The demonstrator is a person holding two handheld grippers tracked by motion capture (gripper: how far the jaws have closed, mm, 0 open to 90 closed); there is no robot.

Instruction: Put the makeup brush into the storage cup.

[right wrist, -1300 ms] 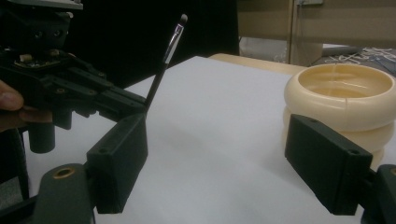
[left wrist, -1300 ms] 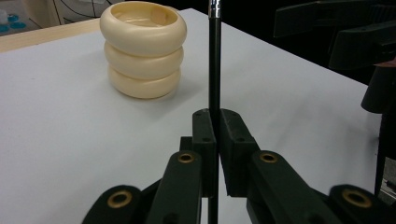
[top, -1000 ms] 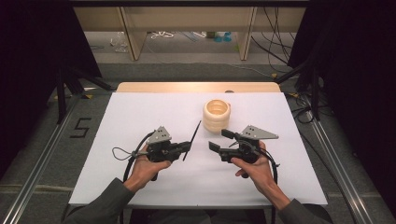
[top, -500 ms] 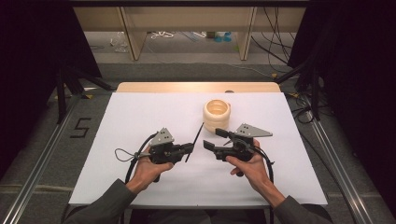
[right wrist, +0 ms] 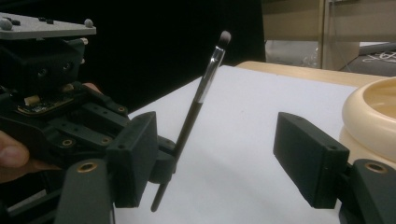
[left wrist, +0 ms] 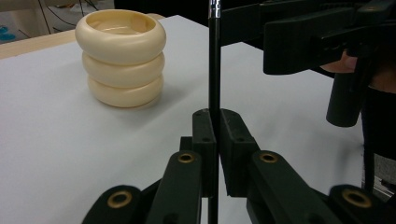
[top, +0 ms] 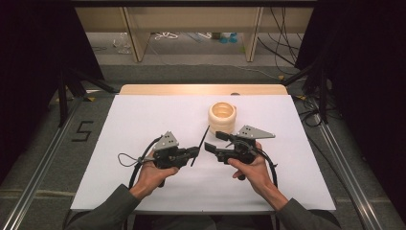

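Left gripper (left wrist: pixel 212 140) pinches the slim makeup brush (left wrist: pixel 214 70) low on its handle — light, stiff, slippery — while the right gripper (right wrist: pixel 215 158), jaws closing in, holds nothing.

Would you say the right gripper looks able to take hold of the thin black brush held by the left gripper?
Probably yes. The right gripper has been closing but its jaws are apart, level with the thin black brush, which stands clamped in the left gripper. Nothing lies between them; the cream ribbed holder sits behind.
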